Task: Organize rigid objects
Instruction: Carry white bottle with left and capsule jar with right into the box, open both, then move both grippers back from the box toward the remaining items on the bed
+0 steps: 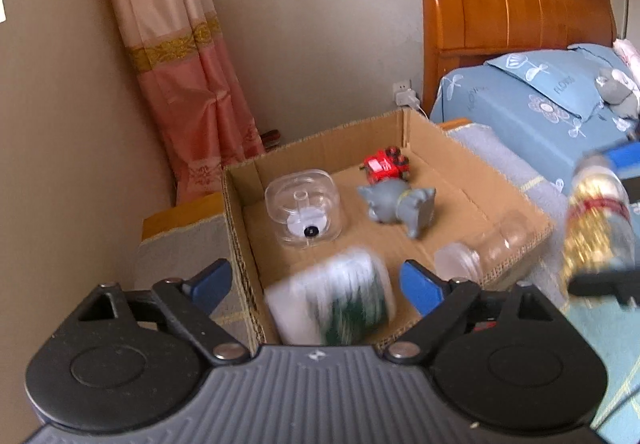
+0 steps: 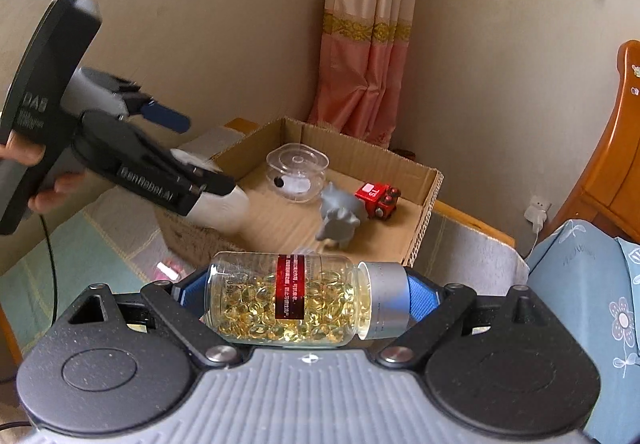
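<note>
The capsule bottle point(image 2: 296, 300) lies crosswise in your right gripper point(image 2: 304, 298), pinched end to end: its clear base against the left blue pad, its grey cap against the right one, low in the middle of the right wrist frame. Its long axis runs left to right across the jaws, level with the near wall of the cardboard box point(image 2: 424, 212), which sits just above it in frame. So the box lies straight ahead of this hand, and I judge a short forward carry puts the bottle over the opening.

Your left gripper point(image 1: 316, 280) has its jaws spread apart, gripping nothing; a blurred white packet point(image 1: 332, 300) shows between them, over the box's near corner. Inside sit a clear case point(image 1: 304, 208), a grey figurine point(image 1: 396, 204) and a red toy car point(image 1: 386, 164).
</note>
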The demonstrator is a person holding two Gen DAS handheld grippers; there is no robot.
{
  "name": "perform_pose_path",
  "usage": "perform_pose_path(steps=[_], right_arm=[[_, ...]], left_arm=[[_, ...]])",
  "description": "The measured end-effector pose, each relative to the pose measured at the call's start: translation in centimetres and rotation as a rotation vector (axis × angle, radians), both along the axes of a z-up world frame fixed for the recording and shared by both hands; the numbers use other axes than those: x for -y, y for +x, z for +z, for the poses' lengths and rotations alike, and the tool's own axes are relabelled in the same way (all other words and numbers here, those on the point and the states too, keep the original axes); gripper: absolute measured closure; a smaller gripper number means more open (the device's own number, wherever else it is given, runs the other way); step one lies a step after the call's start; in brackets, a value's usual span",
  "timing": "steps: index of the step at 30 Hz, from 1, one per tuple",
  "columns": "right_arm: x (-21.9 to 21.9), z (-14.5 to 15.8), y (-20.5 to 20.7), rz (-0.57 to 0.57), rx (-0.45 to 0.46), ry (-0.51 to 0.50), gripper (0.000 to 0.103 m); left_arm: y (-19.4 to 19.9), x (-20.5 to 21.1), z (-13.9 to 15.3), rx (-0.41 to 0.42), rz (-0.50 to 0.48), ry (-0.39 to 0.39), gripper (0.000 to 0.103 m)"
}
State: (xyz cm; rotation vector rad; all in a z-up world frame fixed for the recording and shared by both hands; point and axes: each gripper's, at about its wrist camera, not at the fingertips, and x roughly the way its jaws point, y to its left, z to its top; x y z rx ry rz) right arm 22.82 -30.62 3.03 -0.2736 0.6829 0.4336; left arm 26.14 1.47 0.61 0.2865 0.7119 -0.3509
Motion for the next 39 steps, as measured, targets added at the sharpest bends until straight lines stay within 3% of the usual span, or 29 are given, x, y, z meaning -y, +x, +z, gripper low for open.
perform_pose_path(steps=[4, 14, 22, 23, 24, 39], right_arm=[[-0.5, 0.1, 1.3, -0.001, 0.004, 0.0, 0.007], [-3.9, 0.1, 5.0, 0.018, -0.001, -0.019, 0.007], [-7.0, -1.3, 8.0, 0.107, -0.034, -0.054, 0.007], [-7.2, -1.6, 8.2, 0.103, -0.043, -0.056, 0.004], [-7.3, -1.8, 8.2, 0.09, -0.044, -0.058, 0.0], [-5.0, -2.2, 1.8, -0.007, -0.048, 0.012, 0.0]], left_arm=[[-1.3, -1.0, -0.1, 0.001, 0.003, 0.001, 0.007], [-4.5, -4.8, 0.1, -0.003, 0.078, -0.061, 0.006], [-5.3, -7.5, 0.0, -0.013, 0.136, -0.109, 0.006], [-5.4, -7.7, 0.1, -0.016, 0.138, -0.112, 0.006], [-5.5, -7.8, 0.0, -0.018, 0.139, -0.114, 0.006], [-7.6, -7.2, -0.8, -0.054, 0.153, -0.144, 0.003]])
